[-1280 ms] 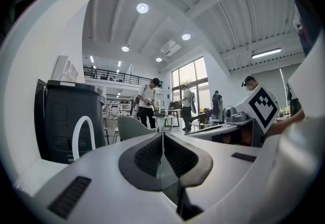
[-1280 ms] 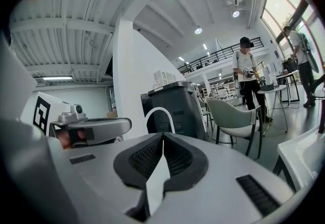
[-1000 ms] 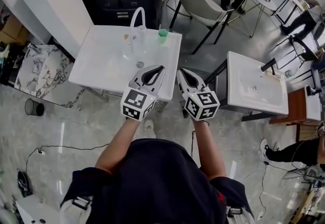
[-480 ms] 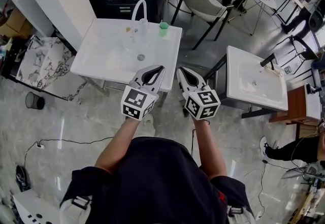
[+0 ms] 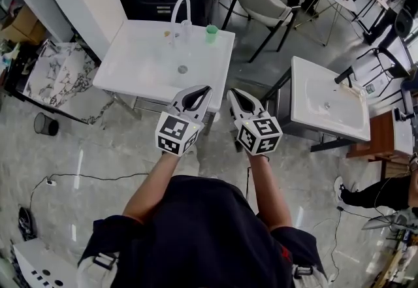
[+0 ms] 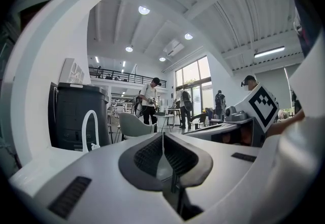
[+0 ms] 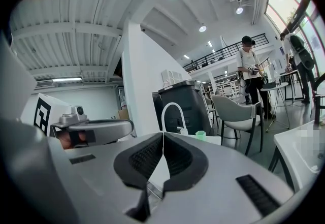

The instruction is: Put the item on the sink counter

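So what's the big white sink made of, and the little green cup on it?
The sink looks like glossy white ceramic, maybe stone resin: smooth, evenly white, faintly shiny. The green cup is probably plastic: bright, even colour, though it is too small to be sure.

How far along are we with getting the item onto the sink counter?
Looks done: a green cup stands on the sink counter beside the faucet. In hand: nothing; the left gripper and right gripper are both shut and empty. Left: nothing obvious, unless another item is meant.
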Available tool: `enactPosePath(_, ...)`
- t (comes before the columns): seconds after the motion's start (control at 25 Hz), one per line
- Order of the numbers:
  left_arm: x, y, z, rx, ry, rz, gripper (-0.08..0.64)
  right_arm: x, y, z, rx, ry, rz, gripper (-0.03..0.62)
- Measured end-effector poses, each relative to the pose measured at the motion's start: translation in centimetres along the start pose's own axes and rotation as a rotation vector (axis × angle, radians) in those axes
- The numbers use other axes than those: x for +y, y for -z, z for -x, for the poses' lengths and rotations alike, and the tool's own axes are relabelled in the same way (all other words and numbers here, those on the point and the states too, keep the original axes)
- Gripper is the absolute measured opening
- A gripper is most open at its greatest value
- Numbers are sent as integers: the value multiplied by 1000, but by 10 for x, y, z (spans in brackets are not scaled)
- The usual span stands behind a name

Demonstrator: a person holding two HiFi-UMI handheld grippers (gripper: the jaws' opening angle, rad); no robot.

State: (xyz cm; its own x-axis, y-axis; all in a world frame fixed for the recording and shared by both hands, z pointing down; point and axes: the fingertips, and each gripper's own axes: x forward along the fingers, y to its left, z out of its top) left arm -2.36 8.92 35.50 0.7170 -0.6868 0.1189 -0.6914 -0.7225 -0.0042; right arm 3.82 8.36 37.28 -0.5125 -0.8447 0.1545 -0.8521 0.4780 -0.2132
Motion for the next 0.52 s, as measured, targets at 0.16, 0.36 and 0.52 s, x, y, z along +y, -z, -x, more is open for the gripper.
enactPosePath(0.16,-2,1,4,0,-17,3,23,1,2,5,1,-10,1,35)
enactPosePath(0.36,-7,-1,6,-2,-25,2,23,3,1,9,0,-23,2,35)
enactPosePath(0.52,-12,-1,5,-5,-24,-2,23,1,1,13,-5,-27,0,35)
